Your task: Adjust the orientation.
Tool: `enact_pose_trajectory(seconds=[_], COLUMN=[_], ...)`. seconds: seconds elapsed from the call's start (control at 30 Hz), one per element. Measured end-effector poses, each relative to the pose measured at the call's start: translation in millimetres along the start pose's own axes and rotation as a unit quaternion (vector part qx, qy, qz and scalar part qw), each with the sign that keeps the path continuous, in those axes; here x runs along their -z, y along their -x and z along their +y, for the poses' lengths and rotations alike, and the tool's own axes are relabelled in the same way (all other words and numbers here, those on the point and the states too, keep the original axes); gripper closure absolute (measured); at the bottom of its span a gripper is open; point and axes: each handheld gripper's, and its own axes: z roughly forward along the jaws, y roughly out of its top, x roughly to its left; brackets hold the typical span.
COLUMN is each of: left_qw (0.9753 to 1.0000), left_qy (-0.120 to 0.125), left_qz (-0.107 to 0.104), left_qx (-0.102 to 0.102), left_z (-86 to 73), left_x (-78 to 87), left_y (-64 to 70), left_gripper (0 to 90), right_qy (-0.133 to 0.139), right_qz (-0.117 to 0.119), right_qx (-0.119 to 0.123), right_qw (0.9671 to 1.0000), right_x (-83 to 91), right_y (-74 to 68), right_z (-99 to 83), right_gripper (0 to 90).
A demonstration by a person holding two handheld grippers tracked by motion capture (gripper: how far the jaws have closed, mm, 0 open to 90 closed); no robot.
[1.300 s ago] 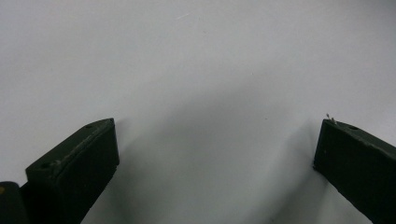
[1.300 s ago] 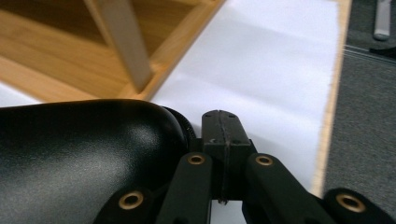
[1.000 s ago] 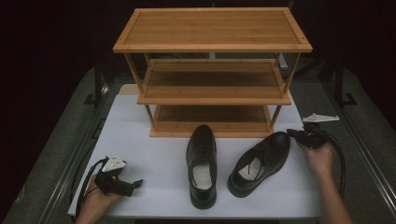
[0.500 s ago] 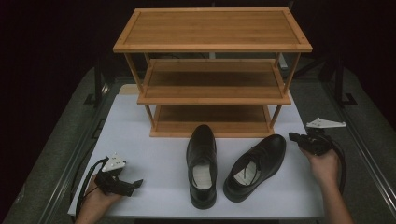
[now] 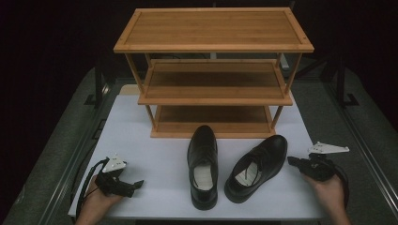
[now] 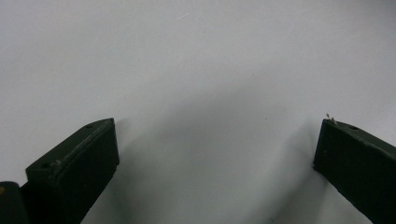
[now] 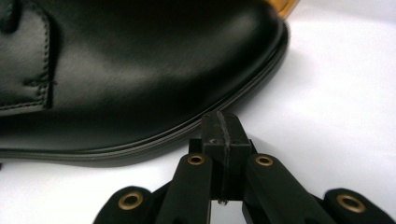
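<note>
Both black leather dress shoes (image 5: 202, 171) (image 5: 256, 168) sit on the white table (image 5: 155, 154) before the empty three-tier bamboo shoe rack (image 5: 213, 70), so nothing's shelved yet; right gripper (image 5: 292, 161) pressed together beside one toe, left gripper (image 5: 137, 183) spread apart near the front-left corner.

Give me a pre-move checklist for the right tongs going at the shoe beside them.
1. Right tongs open for a grasp: not ok, jaws pressed together with nothing between them.
2. Right tongs aimed at the right shoe: ok, its sole edge lies just ahead of the tips in the right gripper view.
3. Contact with that shoe: cannot tell, tips look just short of the sole.
4. Left tongs out of the way: ok, open over bare white mat, apart from the left shoe.
5. Rack shelves free: ok, all three tiers empty.
6. Shoes upright: ok, both stand on their soles, openings up.
</note>
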Motion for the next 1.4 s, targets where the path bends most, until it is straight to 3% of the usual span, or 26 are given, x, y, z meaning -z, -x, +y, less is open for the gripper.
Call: enact_pose_trajectory(seconds=[0.4, 0.8, 1.4], left_qw=[1.0000, 1.0000, 1.0000], left_qy=[0.000, 0.000, 0.001], left_qz=[0.000, 0.000, 0.000], left_qx=[0.000, 0.000, 0.001], left_z=[0.0, 0.0, 0.1], left_x=[-0.1, -0.1, -0.3], left_y=[0.0, -0.1, -0.1], left_gripper=[0.0, 0.0, 0.0], right_qy=[-0.005, -0.012, -0.018], right_qz=[0.007, 0.014, 0.030], right_qx=[0.002, 0.004, 0.015], right_qw=[1.0000, 0.9998, 0.9992], right_x=[-10.8, -31.4, -63.5], right_y=[-2.2, 0.0, -9.9], right_z=[3.1, 22.3, 48.5], right_gripper=[90.0, 90.0, 90.0])
